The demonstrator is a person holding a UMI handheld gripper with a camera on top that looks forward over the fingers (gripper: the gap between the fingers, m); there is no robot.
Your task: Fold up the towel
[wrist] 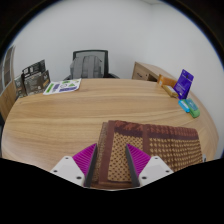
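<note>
A brown towel [165,148] with a checked pattern and a dark border lies flat on the wooden table [90,115], just ahead and to the right of my fingers. Its near left part runs back between the two fingers, filling the gap between the magenta pads. My gripper [113,165] is open and low over the table's near edge, with the fingers [88,160] on either side of that strip of towel. The towel's near edge is hidden below my fingers.
A purple box [184,82] and a teal object [190,106] stand at the table's far right. Papers [62,87] lie at the far left. A grey chair [88,65] stands behind the table, and a rack [33,77] stands at the left.
</note>
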